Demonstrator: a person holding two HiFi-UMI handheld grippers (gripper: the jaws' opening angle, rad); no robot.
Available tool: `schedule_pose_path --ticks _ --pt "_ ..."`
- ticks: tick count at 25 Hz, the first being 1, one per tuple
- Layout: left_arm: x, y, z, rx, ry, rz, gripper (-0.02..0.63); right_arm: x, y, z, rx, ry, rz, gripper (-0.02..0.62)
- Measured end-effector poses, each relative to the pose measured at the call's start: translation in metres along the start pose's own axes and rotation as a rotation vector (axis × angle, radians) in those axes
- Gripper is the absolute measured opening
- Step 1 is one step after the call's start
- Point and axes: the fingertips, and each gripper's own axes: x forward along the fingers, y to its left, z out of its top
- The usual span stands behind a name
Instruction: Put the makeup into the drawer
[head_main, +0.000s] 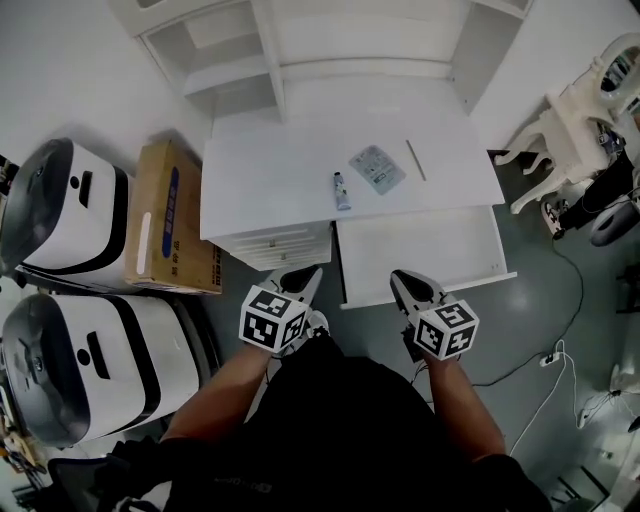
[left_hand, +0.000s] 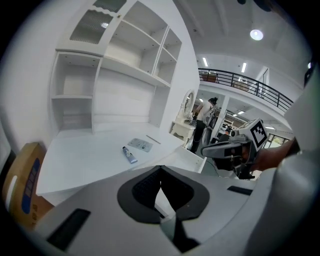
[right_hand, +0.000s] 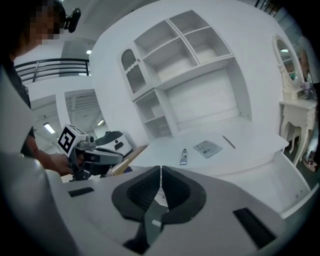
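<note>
A person in a dark top stands before a white desk (head_main: 270, 170) with a white shelved hutch (head_main: 300, 50), a handheld two-jaw tool in each hand. The left gripper (head_main: 303, 275) and the right gripper (head_main: 400, 280) hang side by side at the desk's near edge, both angled down and forward. Each one's own view shows its dark pads clenched tip to tip with nothing caught between them.

The makeup lies on the desktop, well apart from both tools. A small silver-blue tube with a dark cap (head_main: 341, 190) rests near the front edge. Just beside it on the right lies a flat pale-green packet (head_main: 377, 168). A thin pale stick (head_main: 415, 160) sits a little farther right.

Below them, a shallow white drawer (head_main: 420, 250) stands pulled out from the desk's right half, directly ahead of the right gripper. A narrow bank of closed white drawers (head_main: 280, 245) sits under the left half, in front of the left gripper.

To the left of the desk a brown cardboard box (head_main: 175, 215) stands on the grey floor. Next to it are two rounded white-and-black machines (head_main: 70, 215). An ornate cream dressing table (head_main: 575, 120) stands off to the right, and white cables (head_main: 555, 355) trail across the floor nearby.
</note>
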Motion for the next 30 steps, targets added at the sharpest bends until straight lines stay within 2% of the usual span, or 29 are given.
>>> schedule_pose_path --ticks 6,12,19,23,30 --pt "0.014 0.039 0.011 0.027 0.015 -0.038 0.006 0.056 0.002 0.010 -0.043 0.060 -0.049 0.031" --pt "0.022 0.071 0.014 0.052 0.022 -0.049 0.006 0.102 -0.004 0.025 -0.076 0.071 -0.084 0.031" --pt "0.018 0.088 0.011 0.043 0.021 -0.011 0.006 0.165 -0.026 0.026 -0.191 0.149 -0.099 0.032" --pt "0.011 0.090 0.010 0.045 0.021 0.018 0.006 0.201 -0.047 0.022 -0.171 0.188 -0.111 0.032" --pt "0.013 0.097 0.005 -0.045 0.018 0.082 0.006 0.258 -0.081 0.019 -0.165 0.267 -0.126 0.043"
